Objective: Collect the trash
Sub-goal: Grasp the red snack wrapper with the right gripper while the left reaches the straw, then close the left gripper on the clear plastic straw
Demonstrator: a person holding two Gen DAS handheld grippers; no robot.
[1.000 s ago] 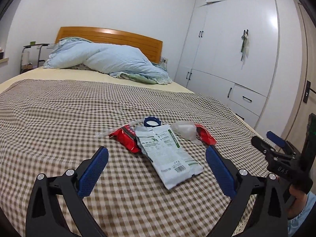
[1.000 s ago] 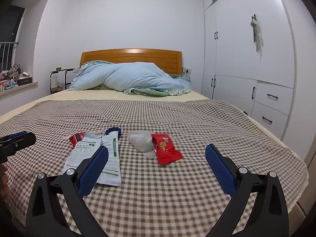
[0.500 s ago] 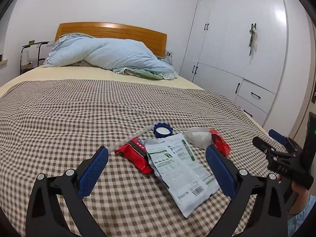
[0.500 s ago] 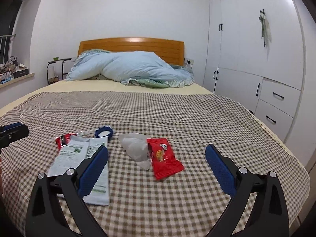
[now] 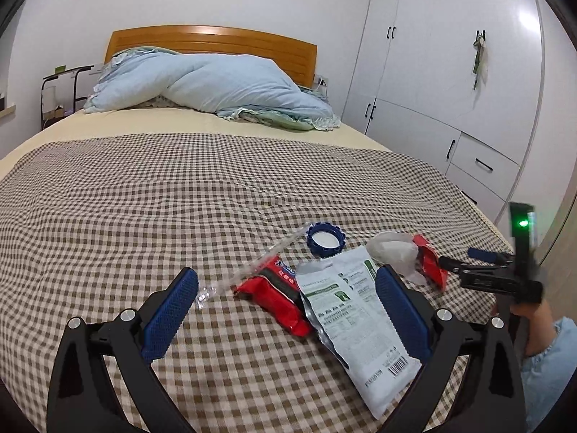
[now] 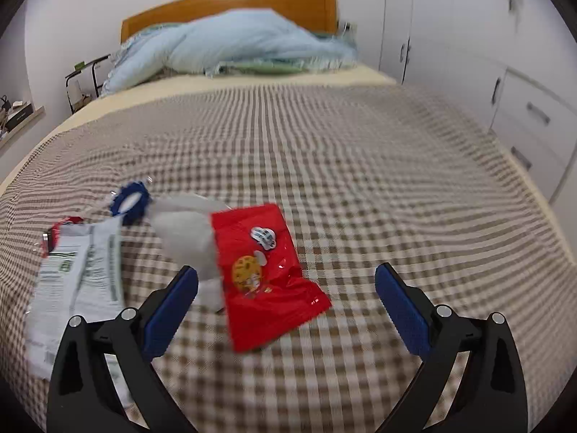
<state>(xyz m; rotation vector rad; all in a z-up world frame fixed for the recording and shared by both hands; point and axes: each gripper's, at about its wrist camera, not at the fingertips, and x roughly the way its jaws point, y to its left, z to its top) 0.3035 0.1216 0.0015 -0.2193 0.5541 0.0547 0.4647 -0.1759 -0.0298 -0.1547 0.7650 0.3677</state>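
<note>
Both grippers have come down closer to the trash on the checked blanket (image 5: 151,195). The left gripper (image 5: 286,308), fingers apart and empty, now frames the red wrapper (image 5: 277,297), with the white pouch (image 5: 355,319) just right of that wrapper. The right gripper (image 6: 286,306), also apart and empty, hovers over the red cookie packet (image 6: 265,272). Beyond the pouch sits a blue cap (image 5: 325,239). Nothing is collected yet; a first grab looks imminent.

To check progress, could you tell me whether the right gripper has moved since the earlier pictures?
Yes: the right gripper has advanced toward the red cookie wrapper on the bed.
</note>
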